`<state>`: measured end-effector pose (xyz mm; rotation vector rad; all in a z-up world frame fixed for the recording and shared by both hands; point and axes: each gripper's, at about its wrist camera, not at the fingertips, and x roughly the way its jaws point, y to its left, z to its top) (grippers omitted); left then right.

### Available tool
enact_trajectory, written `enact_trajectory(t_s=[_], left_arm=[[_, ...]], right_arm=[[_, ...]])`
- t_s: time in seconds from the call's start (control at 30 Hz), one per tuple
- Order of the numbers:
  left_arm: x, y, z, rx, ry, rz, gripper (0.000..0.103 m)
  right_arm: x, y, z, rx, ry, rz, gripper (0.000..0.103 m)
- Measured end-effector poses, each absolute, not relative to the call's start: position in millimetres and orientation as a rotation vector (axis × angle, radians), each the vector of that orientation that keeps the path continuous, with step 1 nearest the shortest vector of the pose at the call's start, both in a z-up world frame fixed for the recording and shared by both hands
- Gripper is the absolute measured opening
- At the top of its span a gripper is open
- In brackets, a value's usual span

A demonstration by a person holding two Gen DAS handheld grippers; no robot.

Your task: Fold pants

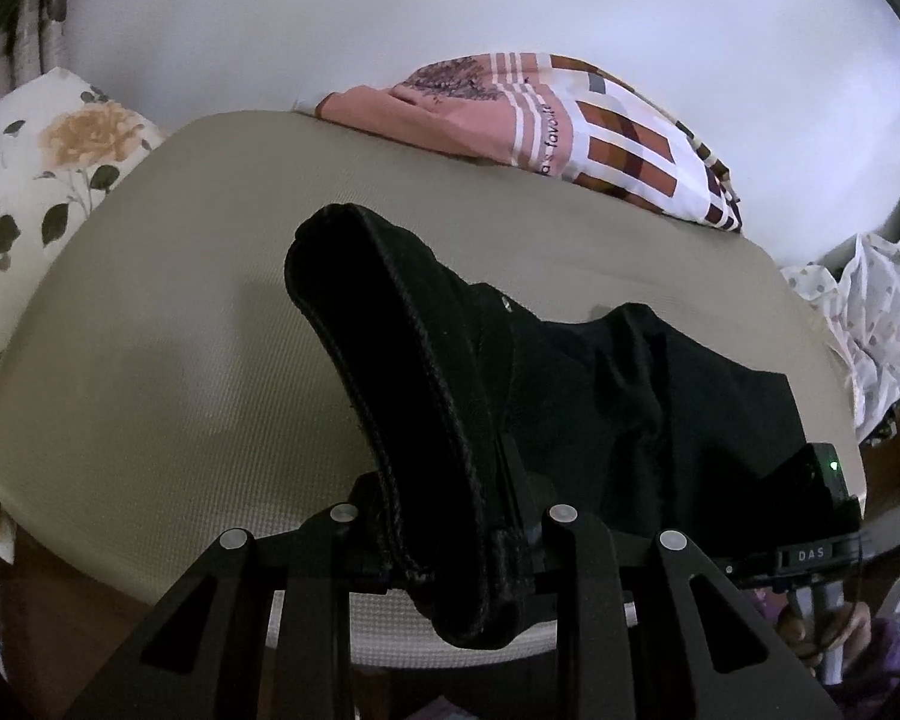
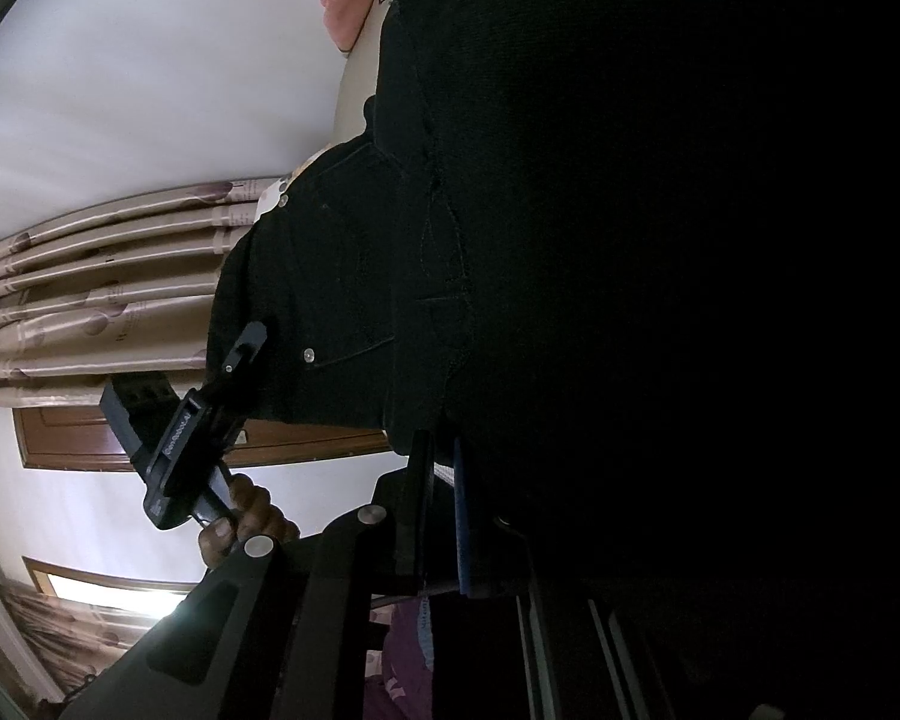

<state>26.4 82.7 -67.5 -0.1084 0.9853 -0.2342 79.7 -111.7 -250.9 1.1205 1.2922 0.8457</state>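
Nearest the left wrist camera, the left gripper (image 1: 450, 546) is clamped on a thick seamed edge of the black pants (image 1: 630, 396), which rise from its jaws in a raised fold and trail right across the beige cushion (image 1: 150, 360), hiding the fingertips. On the right wrist view the right gripper (image 2: 444, 516) is likewise closed on the pants, whose dark cloth blacks out most of that frame. Beyond, bare cushion lies open to the left, a patterned pillow (image 1: 570, 126) at its far edge and a floral pillow (image 1: 42, 168) beside its left edge.
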Motion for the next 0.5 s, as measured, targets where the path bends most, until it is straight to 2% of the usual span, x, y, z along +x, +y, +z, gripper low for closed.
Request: enact_trajectory(t_s=[0.13,0.23,0.4,0.5], left_arm=[[25,77,-63,-0.103,0.976,-0.240,0.027],[24,71,-58,-0.095,0.966,-0.251,0.027],[22,60,-51,-0.085,0.950,-0.271,0.027],[22,56,-47,-0.089,0.942,-0.279,0.027]], right_arm=[[79,-112,-250,1.118,1.292,0.849,0.004],[78,-113,-245,1.101,1.277,0.867,0.011],[73,-115,-226,1.039,1.208,0.915,0.041],[70,-120,-219,1.019,1.183,0.923,0.049]])
